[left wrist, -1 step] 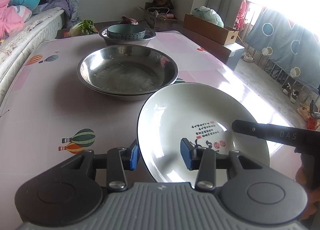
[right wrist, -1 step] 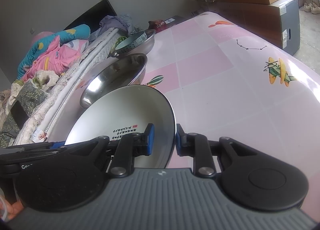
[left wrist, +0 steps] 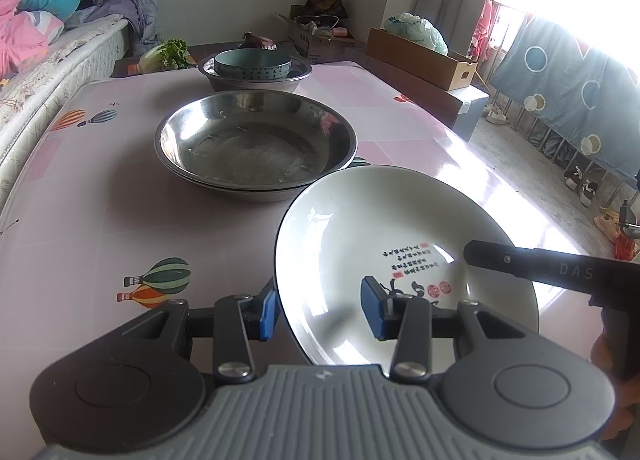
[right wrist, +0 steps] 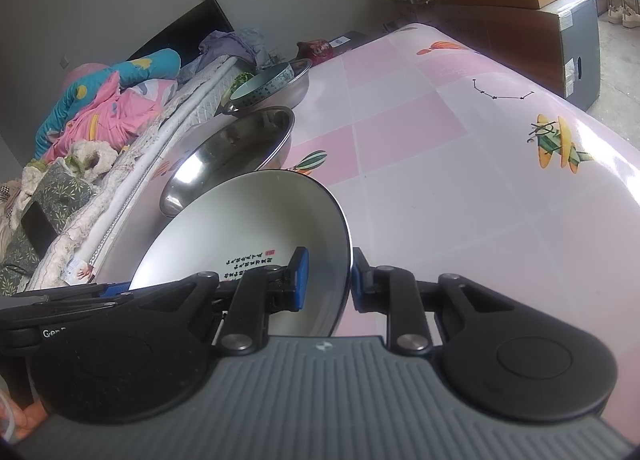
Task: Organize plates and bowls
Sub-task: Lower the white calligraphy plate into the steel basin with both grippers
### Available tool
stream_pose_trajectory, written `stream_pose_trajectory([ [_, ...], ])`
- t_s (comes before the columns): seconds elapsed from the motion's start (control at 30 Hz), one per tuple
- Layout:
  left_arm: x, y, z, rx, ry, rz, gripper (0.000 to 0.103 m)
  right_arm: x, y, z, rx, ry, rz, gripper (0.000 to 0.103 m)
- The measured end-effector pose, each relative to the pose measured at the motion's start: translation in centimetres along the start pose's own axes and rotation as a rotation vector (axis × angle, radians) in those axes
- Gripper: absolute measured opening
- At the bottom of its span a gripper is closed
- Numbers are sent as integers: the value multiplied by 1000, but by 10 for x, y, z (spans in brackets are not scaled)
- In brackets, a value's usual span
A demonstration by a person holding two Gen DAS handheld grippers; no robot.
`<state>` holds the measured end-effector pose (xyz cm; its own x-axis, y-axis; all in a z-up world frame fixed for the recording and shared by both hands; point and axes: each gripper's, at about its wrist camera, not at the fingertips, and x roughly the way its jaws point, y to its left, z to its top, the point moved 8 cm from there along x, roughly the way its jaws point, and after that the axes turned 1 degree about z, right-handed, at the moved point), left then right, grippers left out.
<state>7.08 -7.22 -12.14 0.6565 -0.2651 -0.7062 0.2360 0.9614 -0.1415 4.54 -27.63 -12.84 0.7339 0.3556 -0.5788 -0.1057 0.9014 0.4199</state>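
A white plate with black script and red stamps is held tilted above the pink table; it also shows in the right wrist view. My left gripper straddles its near rim with a wide gap, open. My right gripper straddles the opposite rim, with a gap left between its inner pad and the plate. Behind stands a stack of wide steel basins, and farther back a teal bowl sits inside another steel basin.
The table has a pink checked cover with balloon prints. A bed with bedding runs along its left side. Cardboard boxes and a cabinet stand to the right, and leafy greens lie behind the table.
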Motion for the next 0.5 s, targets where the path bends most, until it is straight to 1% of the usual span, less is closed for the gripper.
stream_pose_trajectory([
  [0.5, -12, 0, 12, -9, -44, -4, 43, -11, 5, 10, -5, -36, 16, 22],
])
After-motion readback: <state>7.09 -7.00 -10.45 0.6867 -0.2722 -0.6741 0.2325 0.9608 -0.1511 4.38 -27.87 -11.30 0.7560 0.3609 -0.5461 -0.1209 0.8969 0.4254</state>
